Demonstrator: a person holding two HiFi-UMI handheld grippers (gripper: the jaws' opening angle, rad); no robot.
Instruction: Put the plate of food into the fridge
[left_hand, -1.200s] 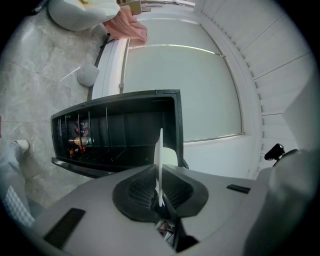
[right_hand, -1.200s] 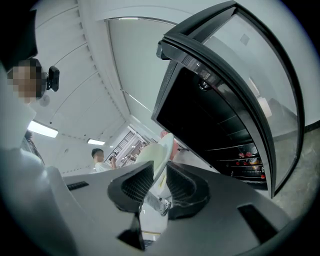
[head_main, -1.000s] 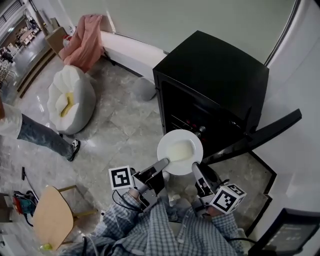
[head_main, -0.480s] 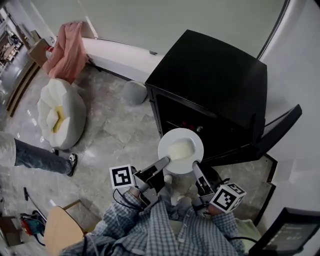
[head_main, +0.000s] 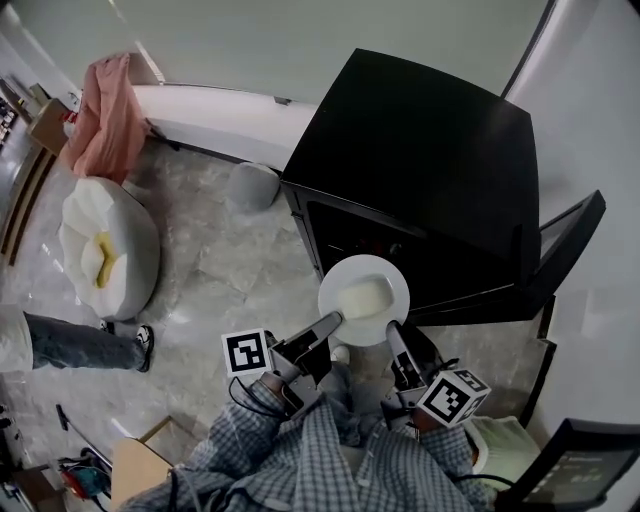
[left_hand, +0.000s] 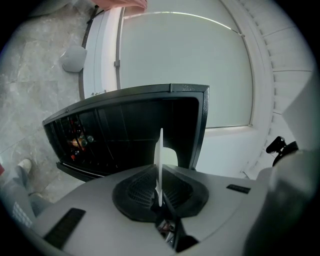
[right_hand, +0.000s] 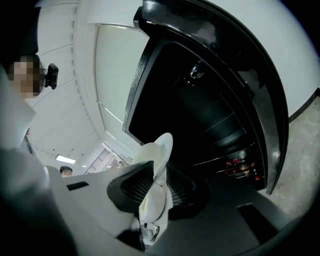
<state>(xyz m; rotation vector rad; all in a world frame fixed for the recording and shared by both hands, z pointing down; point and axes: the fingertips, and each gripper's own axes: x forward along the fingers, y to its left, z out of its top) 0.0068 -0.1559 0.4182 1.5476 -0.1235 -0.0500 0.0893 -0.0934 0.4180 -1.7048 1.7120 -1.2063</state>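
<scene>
Blue-checked sleeves (head_main: 330, 465) fill the bottom of my head view, and both grippers reach forward from them. My left gripper (head_main: 333, 320) is closed on the near left rim of the white plate (head_main: 388, 278). In the left gripper view that rim runs edge-on as a thin white line pinched between the pads. My right gripper (head_main: 392, 332) is clamped on the near right rim, with a pad pressing on either side of it. The plate rides face-up between them with a pale slab of food (head_main: 362, 297) in its middle. It hangs above the marble floor (head_main: 240, 270), right at the open front of the black fridge (head_main: 420, 140).

The fridge door (head_main: 565, 245) stands swung out on the right, near the plate on the right gripper's side. Inside, dark shelves (right_hand: 227, 142) cross the opening, and a row of small red and shiny containers (left_hand: 79, 142) sits on one of them. Off to the left on the floor lie a grey cushion (head_main: 252, 186) and a white beanbag (head_main: 105, 245). Farther off, a pink cloth (head_main: 100, 110) is draped by a low white ledge (head_main: 230, 108). A bystander's jeans leg (head_main: 65, 342) shows at the left edge.

Against a second ago, the fridge fills more of the head view and the plate sits further over its dark opening. Both grips are unchanged. The bystander's leg has slid toward the frame edge.
</scene>
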